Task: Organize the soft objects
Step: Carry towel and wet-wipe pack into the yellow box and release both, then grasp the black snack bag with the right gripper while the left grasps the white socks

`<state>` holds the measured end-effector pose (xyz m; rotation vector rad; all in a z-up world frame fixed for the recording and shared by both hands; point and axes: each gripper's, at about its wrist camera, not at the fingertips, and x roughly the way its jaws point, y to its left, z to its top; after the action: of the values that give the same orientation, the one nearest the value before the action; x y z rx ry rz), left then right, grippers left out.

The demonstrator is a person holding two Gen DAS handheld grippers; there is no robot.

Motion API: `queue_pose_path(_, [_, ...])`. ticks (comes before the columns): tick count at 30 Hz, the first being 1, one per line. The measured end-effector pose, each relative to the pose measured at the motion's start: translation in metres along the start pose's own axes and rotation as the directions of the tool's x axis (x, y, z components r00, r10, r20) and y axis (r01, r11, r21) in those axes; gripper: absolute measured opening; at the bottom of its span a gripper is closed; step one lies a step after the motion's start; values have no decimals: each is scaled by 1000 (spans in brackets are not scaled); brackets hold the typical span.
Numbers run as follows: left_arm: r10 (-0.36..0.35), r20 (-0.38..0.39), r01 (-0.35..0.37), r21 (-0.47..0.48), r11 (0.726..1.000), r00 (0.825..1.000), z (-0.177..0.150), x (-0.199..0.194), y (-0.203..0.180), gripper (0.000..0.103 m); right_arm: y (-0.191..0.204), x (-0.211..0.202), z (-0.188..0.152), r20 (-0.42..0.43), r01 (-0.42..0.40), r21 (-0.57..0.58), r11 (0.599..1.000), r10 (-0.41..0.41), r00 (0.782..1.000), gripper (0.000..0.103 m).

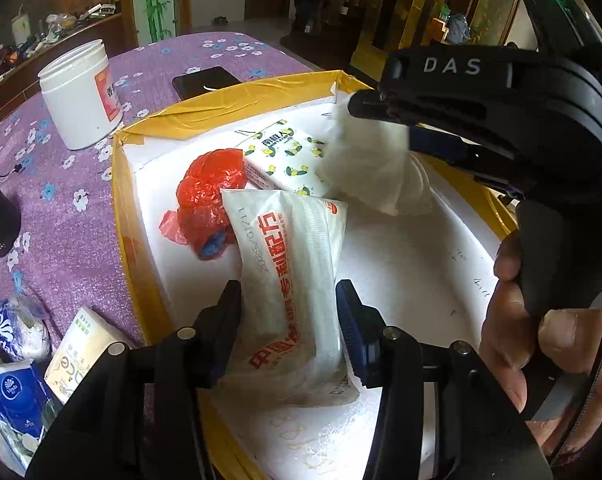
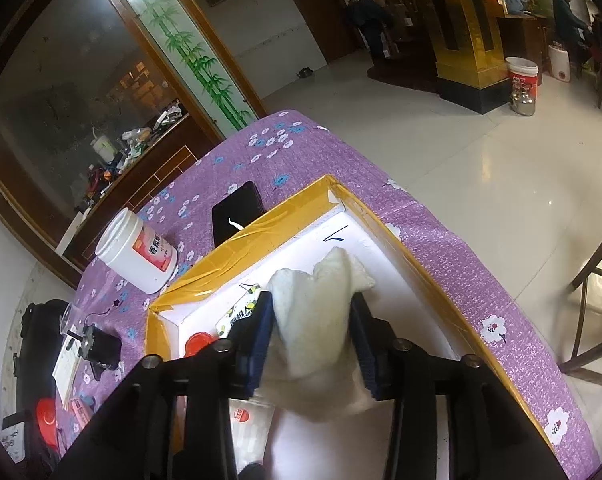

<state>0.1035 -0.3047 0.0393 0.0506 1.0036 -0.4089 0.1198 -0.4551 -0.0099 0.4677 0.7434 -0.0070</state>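
Both claws hang over a white box point(image 1: 413, 264) with yellow tape on its rim, which sits on a purple cloth with flowers point(image 1: 81, 216). On the left side, the left claw point(image 1: 289, 320) has a white packet with red writing point(image 1: 289, 272) between its two fingers; the fingers sit right at the packet's sides, but I cannot tell if they squeeze it. The packet's far end lies down in the box, on top of a red plastic bag point(image 1: 205, 196). Next to the bag lies a small tissue pack with lemons on it point(image 1: 285, 156). Over on the right, the right claw point(image 2: 313, 340) has a soft white cloth point(image 2: 317, 320) between its fingers; the fingers are apart, the cloth fills the gap, and I cannot tell if they press it. The cloth sags down into the far corner of the box, close to the tissue pack. A hand point(image 1: 541, 344) holds the right claw's grip. On the purple cloth, outside the box, stand a white jar point(image 1: 81, 96) and a black phone point(image 1: 205, 80). More tissue packs point(image 1: 17, 360) lie near the left edge.
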Motion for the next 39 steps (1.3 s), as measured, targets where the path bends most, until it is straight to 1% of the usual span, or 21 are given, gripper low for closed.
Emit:
queue_pose_path(1, [-2,-3,2,-2,1000,1000,0,0,0,48,0,-2,0,5,-1,-1,1000,1,1000,47])
queue_pose_path(2, [-5,-4,5,-4,1000,1000,1,-1,1,50,0,-4,0,9,-1,-1,1000,1,1000,52])
queue_pose_path(3, [-10,0,10,-8,1000,1000,0,-3,1,51,1,-6,0,17,-3,0,1000,3,1000,54])
queue_pose_path(7, [-14,11,14,-12,1000,1000,1,-6,1,51,1,-14,0,45,-16,3,1000,16,999,55])
queue_pose_path(14, [-12,20,13,-15,1000,1000,2,-11,2,52,1,-22,2,70,-23,4,1000,22,997,57])
queue_pose_path(20, [-33,48,35,-30,999,998,6,-35,5,52,0,-31,1,96,-32,1,999,32,995,58])
queue_pose_path(25, [-19,92,20,-16,1000,996,2,-63,8,52,0,-37,-1,114,-38,-1,999,38,993,58])
queue_pose_path(29, [-24,120,27,-27,999,992,-5,-89,18,52,6,-40,-6,118,-44,-20,999,46,992,58])
queue_pose_path(33, [-11,145,16,-30,999,989,-21,-110,29,52,20,-48,-13,125,-35,-62,997,43,991,58])
queue_pose_path(37, [12,166,-7,-28,1000,986,-40,-127,45,52,44,-68,-25,136,-84,-119,989,100,986,58])
queue_pose_path(39, [42,180,-36,-41,999,983,-56,-137,61,58,59,-77,-36,128,-109,-159,981,130,983,62])
